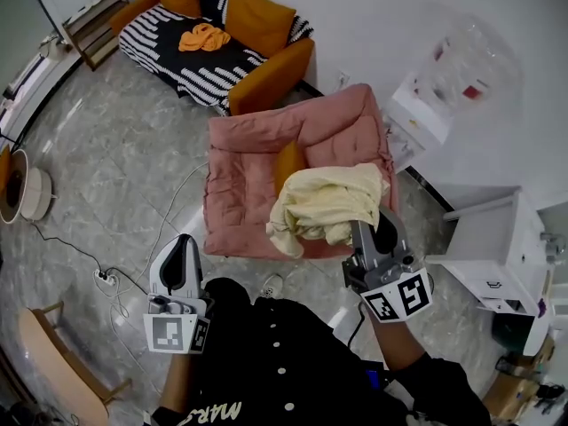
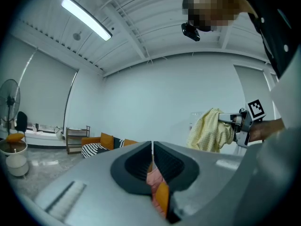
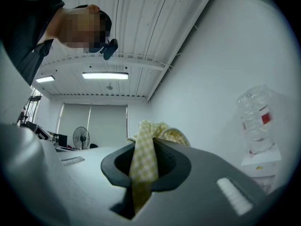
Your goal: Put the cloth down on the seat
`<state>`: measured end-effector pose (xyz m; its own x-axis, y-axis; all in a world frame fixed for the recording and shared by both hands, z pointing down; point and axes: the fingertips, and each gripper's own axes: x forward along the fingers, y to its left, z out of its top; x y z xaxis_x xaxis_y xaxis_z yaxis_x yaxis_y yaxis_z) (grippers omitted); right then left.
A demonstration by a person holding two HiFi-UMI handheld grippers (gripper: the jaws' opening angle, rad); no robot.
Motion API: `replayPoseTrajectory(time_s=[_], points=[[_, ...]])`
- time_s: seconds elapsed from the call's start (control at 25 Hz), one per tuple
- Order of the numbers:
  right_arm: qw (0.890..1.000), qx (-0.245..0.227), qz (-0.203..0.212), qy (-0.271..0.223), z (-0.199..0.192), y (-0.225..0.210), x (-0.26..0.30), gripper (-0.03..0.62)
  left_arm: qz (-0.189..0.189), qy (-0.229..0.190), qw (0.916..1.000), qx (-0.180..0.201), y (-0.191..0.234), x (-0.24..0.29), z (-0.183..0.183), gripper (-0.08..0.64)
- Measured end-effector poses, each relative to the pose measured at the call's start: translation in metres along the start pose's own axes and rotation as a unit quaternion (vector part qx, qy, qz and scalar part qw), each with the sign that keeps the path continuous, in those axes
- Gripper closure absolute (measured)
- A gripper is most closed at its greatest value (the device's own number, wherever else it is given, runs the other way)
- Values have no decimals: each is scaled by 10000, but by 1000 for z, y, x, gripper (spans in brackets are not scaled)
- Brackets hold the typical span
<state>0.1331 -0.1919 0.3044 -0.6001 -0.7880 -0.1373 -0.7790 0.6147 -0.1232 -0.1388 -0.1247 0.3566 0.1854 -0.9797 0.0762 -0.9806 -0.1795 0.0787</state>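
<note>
The right gripper (image 1: 366, 231) is clamping a fold of the pale yellow checked cloth (image 1: 321, 207). Its jaws are standing narrow, with the fabric pinched between them and trailing down through the gap (image 3: 143, 159). The rest of the cloth is hanging in a loose bunch over the right front part of the pink armchair (image 1: 257, 131), hiding that side of the seat (image 1: 241, 209) and the front of the armchair's right armrest. From the left gripper view the cloth (image 2: 209, 131) is dangling freely from the tongs, so it is probably not resting on the armchair yet, though its lowest folds are hidden. The left gripper (image 1: 183, 242) is hovering off the armchair's front left corner. Its jaws are drawn together with nothing between them, and only the armchair's pink and an orange cushion (image 1: 288, 167) are showing through the slit. That cushion is lying toward the back of the armchair's seat. The step in hand appears to be the carry, with the cloth being brought over the armchair and not yet put down. The next move is calling for the right gripper to shift toward the armchair's middle, sink until the bunch is settling on the seat in front of the cushion, and only then spread its jaws. Released where it is now, the cloth would likely be sliding off the armchair's right armrest.
</note>
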Motion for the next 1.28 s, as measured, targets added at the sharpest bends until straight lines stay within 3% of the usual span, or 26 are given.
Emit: replayPoseTrajectory(time_s=[0.32,0.72,1.28], points=[[9999,81,-73,76,-11,6,25,534,-22,29,9999,-122,26,14,-2,546],[9993,-57,-377,-66,-5,27,62,534,-487,-174,9986,-64,69,46,20,546],[9978,-146,-635,-104,-4,42,109,534,-1077,-59,9941,-87,102,73,19,546]])
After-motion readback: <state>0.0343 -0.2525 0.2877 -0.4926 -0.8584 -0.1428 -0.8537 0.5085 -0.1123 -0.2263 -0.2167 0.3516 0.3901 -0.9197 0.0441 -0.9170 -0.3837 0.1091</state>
